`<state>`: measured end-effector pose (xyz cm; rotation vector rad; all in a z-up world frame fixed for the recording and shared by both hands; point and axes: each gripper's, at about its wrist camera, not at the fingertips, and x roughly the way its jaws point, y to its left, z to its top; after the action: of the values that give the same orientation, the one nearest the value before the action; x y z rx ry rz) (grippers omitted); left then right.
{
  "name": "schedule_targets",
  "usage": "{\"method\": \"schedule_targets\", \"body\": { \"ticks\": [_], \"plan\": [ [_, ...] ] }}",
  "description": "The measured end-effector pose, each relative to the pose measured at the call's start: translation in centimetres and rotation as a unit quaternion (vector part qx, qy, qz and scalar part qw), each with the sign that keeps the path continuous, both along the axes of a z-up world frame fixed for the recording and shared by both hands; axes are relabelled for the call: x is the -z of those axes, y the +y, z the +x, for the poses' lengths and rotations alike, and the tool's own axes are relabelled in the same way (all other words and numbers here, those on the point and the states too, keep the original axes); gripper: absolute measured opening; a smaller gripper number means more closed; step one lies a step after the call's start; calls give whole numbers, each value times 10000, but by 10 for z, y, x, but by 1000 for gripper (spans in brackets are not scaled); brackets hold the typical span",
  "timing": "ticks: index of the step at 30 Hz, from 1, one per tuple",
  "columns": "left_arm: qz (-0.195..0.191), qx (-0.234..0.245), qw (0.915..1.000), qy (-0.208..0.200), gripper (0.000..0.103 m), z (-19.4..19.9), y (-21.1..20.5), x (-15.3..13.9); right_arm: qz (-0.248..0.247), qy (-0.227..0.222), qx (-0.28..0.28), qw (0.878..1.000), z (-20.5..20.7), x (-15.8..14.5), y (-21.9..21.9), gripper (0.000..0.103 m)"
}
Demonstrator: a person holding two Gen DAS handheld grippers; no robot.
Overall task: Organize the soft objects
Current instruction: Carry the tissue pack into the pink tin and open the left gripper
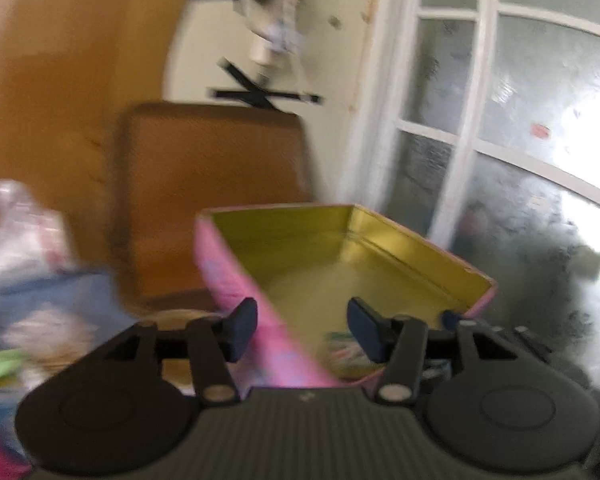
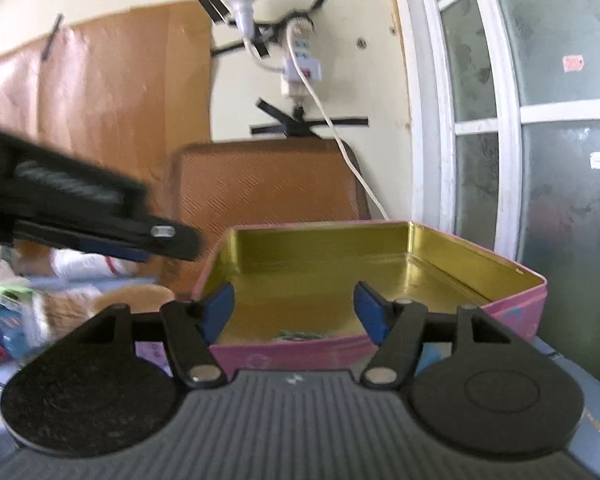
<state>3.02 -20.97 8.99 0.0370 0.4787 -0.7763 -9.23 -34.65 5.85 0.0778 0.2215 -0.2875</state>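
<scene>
Cream wall (image 2: pixel 340 20) at the far side, brown paper sheet (image 2: pixel 120 80) taped over its left part, frosted window (image 2: pixel 560 160) with white frame on the right. Brown chair back (image 2: pixel 268 184) stands just behind the work area. White power adapter (image 2: pixel 300 72) is taped to the wall, its white cable (image 2: pixel 340 140) dropping behind the tin. Pink tin (image 2: pixel 512 312), gold inside, open top, sits centre-right, near both grippers. Something small and colourful lies on its floor at the near wall, too blurred to identify. Pile of soft items (image 2: pixel 64 304) lies at far left, apart from the tin, smeared in both views. Left gripper (image 1: pixel 304 330): fingers apart, straddling the tin's near-left wall, pads apparently not pressing it. Right gripper (image 2: pixel 296 312): fingers apart over the tin's near edge, nothing between them.
</scene>
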Motion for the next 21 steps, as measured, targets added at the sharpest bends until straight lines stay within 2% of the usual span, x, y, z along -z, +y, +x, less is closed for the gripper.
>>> {"method": "schedule_targets", "body": {
  "ticks": [2, 4, 5, 7, 13, 18, 21],
  "plan": [
    [98, -293, 9995, -30, 51, -4, 31, 3, 22, -84, -333, 9994, -2, -2, 12, 65],
    [153, -603, 9980, 90, 50, -5, 63, 11, -22, 16, -767, 9970, 4, -1, 30, 45],
    [154, -782, 9966, 219, 49, -6, 82, 17, -31, 114, -983, 9951, 9, 1, 39, 40],
    [81, -1063, 9933, 446, 49, -8, 115, 26, -3, 337, -1372, 9900, 20, 4, 56, 26],
    [-159, -1904, 9780, 836, 47, -17, 207, 49, 257, 759, -2107, 9743, 46, 10, 98, 25],
    [-447, -2237, 9671, 1124, 47, -14, 247, 61, 375, 1102, -2485, 9616, 76, 9, 129, 27],
    [-609, -2320, 9640, 1150, 47, -13, 261, 62, 222, 1255, -2686, 9548, 87, 9, 150, 33]
  ]
}}
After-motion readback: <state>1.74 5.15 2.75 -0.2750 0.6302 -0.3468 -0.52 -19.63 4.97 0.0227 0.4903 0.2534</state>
